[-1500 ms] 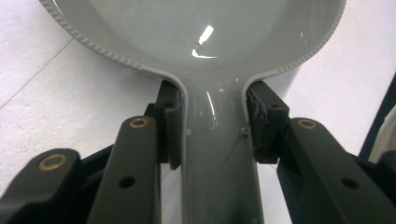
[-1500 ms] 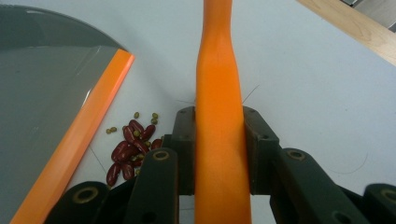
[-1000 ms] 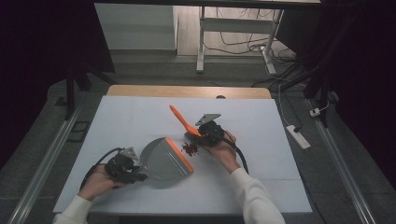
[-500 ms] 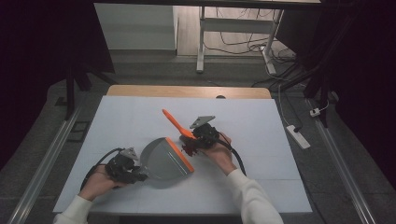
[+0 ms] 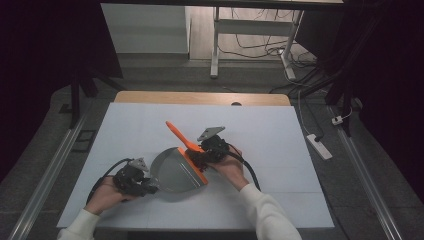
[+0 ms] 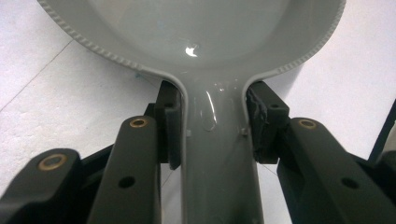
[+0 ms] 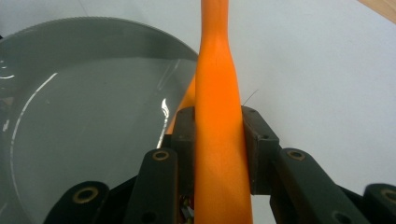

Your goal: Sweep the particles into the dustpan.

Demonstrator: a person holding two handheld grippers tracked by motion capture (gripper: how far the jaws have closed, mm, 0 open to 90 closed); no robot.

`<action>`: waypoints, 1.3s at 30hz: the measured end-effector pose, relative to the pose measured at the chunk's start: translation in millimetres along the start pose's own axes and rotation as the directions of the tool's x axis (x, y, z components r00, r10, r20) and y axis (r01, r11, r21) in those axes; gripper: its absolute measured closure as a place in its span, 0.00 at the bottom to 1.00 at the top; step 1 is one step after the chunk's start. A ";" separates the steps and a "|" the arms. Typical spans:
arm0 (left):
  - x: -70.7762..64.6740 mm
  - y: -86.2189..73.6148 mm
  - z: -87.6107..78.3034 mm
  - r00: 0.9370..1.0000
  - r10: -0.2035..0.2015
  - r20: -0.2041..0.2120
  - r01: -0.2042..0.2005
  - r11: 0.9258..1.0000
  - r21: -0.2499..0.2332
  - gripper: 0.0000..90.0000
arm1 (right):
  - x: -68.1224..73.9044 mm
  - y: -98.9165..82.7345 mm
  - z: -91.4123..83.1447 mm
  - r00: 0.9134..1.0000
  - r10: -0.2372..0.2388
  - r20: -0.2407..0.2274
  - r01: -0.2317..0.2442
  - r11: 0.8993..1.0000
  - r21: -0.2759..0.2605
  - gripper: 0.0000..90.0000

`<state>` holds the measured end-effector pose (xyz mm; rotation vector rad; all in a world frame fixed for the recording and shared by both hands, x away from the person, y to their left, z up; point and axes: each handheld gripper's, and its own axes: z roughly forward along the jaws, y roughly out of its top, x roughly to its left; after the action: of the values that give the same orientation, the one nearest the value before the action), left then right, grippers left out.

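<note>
Left hand-held gripper (image 6: 212,140) clamped on grey dustpan (image 5: 175,172) handle neck, right hand-held gripper (image 7: 219,149) clamped mid-handle on orange brush (image 5: 181,136) at the pan's rim over the white surface (image 5: 280,150); both look light, stiff, slick plastic.

My left gripper (image 5: 150,184) sits at nine o'clock of the grey plastic dustpan (image 5: 172,172), clamped on its handle. My right gripper (image 5: 197,155) sits at three o'clock of the pan, gripping the orange plastic brush handle (image 5: 179,133), which slants toward eleven o'clock. Everything rests on the white table sheet (image 5: 280,150).
</note>
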<state>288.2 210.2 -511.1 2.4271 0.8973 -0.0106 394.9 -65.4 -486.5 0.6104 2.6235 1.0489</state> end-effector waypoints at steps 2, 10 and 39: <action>-0.3 0.0 0.2 1.000 0.001 -0.001 -0.001 1.000 0.001 0.69 | 3.3 0.9 1.5 1.000 0.003 -0.007 -0.003 1.000 -0.005 0.78; -0.2 0.2 1.0 1.000 0.004 -0.001 -0.004 1.000 0.006 0.69 | 17.9 8.9 4.3 0.998 0.032 -0.060 -0.035 0.998 -0.051 0.78; 0.2 -0.2 1.8 1.000 0.003 -0.002 -0.003 1.000 0.004 0.69 | -16.6 -12.2 -32.5 0.992 0.123 0.035 -0.120 0.990 -0.079 0.78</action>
<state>288.6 209.6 -512.8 2.4325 0.8960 -0.0085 393.8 -100.5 -470.8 0.7744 2.5255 1.1544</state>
